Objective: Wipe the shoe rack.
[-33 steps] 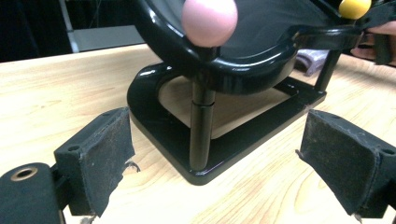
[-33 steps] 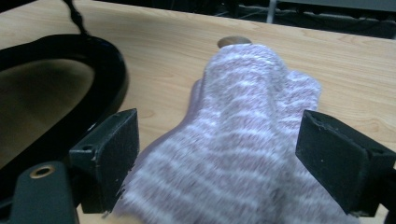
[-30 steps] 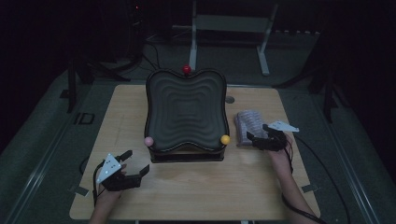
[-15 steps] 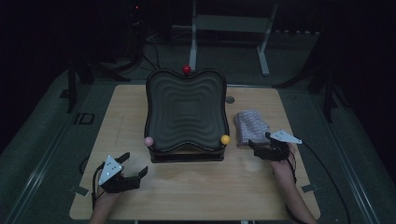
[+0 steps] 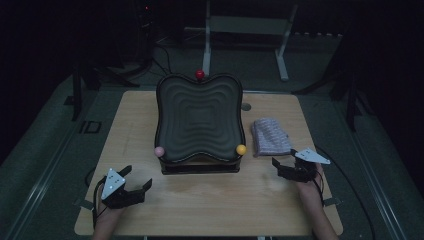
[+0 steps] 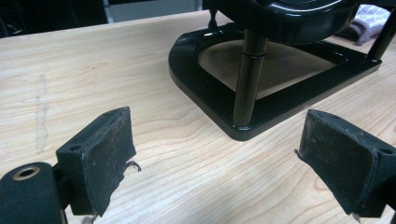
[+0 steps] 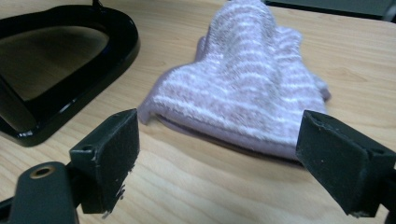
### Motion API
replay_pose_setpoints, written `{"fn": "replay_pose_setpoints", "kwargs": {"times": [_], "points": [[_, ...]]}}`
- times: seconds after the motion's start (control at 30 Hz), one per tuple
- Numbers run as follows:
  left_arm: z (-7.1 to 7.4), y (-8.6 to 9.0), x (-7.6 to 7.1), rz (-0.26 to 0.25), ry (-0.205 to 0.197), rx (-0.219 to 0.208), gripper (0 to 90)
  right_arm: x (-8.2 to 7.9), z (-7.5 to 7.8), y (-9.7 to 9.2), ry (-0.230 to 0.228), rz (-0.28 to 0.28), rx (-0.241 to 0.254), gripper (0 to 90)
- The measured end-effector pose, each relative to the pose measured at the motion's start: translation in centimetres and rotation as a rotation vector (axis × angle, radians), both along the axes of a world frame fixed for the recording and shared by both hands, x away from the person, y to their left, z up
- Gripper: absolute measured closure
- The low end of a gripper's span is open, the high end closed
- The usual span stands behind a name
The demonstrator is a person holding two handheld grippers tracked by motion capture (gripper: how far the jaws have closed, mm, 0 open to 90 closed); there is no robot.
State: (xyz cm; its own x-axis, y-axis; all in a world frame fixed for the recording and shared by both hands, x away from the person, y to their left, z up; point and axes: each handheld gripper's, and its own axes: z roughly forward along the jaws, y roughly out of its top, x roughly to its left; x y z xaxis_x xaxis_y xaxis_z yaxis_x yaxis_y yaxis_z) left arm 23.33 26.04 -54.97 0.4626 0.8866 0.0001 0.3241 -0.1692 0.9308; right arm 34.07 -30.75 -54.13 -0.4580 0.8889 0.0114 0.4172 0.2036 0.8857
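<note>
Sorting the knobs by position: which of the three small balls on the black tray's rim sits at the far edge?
The red ball, at the far middle of the black wavy tray; the pink ball and yellow ball mark the near corners.

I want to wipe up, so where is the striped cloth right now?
In the high view the folded cloth lies on the table's right side, just right of the black tray stand, directly ahead of the right gripper.
</note>
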Motion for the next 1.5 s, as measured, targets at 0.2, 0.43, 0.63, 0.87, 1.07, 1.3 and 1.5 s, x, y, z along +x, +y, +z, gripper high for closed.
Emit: {"fn": "replay_pose_setpoints", "kwargs": {"times": [0.2, 0.43, 0.63, 0.87, 1.07, 1.3, 1.5], "points": [[0.3, 1.1, -0.8, 0.047, -0.021, -0.018, 10.1, -0.9, 0.0, -0.8, -0.006, -0.039, -0.004, 13.2], [0.4, 2.2, -1.5, 0.091, -0.021, -0.036, 10.1, -1.6, 0.1, -2.0, -0.002, -0.098, -0.016, 13.2], [0.5, 2.9, -1.8, 0.112, -0.025, -0.078, 10.4, -2.1, -0.1, -2.9, -0.002, -0.151, -0.022, 13.2], [0.3, 3.2, -2.1, 0.132, -0.020, -0.042, 10.3, -2.4, -0.6, -3.7, 0.015, -0.192, -0.056, 13.3], [0.2, 3.7, -2.4, 0.166, -0.016, -0.051, 10.4, -2.8, -0.5, -4.3, 0.023, -0.222, -0.054, 13.3], [0.1, 3.8, -2.7, 0.195, -0.007, -0.042, 10.4, -3.5, -0.5, -4.7, 0.038, -0.276, -0.050, 13.3], [0.0, 3.8, -2.8, 0.230, -0.015, -0.022, 10.3, -3.4, -0.6, -4.1, 0.029, -0.270, -0.067, 13.3]]}}
